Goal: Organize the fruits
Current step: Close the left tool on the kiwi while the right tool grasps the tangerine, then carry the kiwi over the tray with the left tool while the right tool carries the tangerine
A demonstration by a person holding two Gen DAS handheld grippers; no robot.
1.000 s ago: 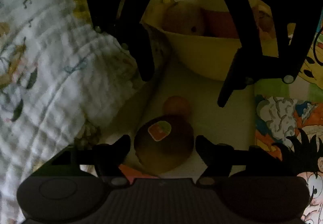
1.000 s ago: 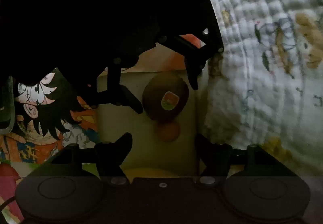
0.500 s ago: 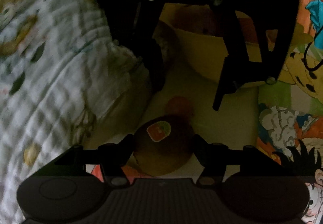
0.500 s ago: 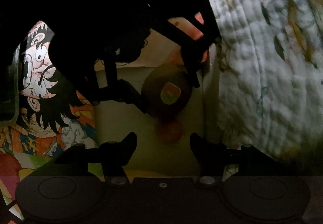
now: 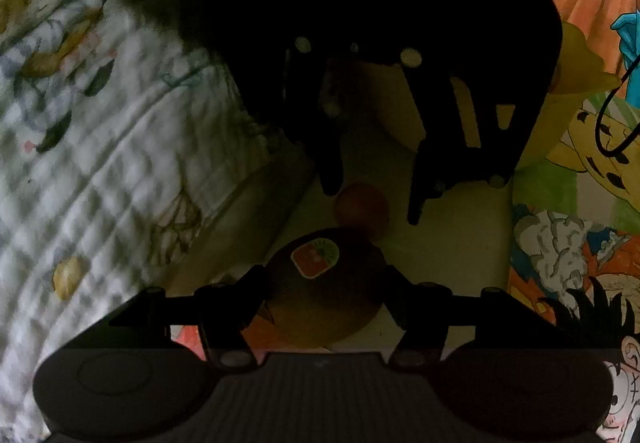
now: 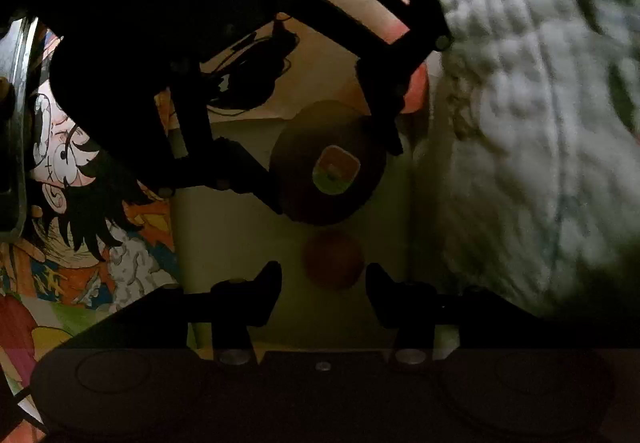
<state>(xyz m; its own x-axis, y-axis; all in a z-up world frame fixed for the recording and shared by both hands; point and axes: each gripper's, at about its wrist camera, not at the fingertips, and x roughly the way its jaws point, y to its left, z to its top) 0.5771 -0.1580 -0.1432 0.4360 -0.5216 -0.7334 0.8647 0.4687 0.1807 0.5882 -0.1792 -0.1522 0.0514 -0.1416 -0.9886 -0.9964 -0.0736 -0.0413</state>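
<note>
Both claws closing in on separate fruits, pick-up stage.
Left claw [image 5: 324, 291] brackets the stickered kiwi [image 5: 324, 295], contact unclear; right claw [image 6: 323, 289], open and empty, flanks the small orange fruit [image 6: 334, 260]; next: squeeze, lift.

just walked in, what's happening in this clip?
Fruit sorting on a bed. The left gripper is closed around a brown stickered fruit. The right gripper is open, its fingers either side of a small orange fruit just beside it. A yellow bowl sits beyond, mostly hidden.

Dim, shadowed, blurred fisheye edges
</note>
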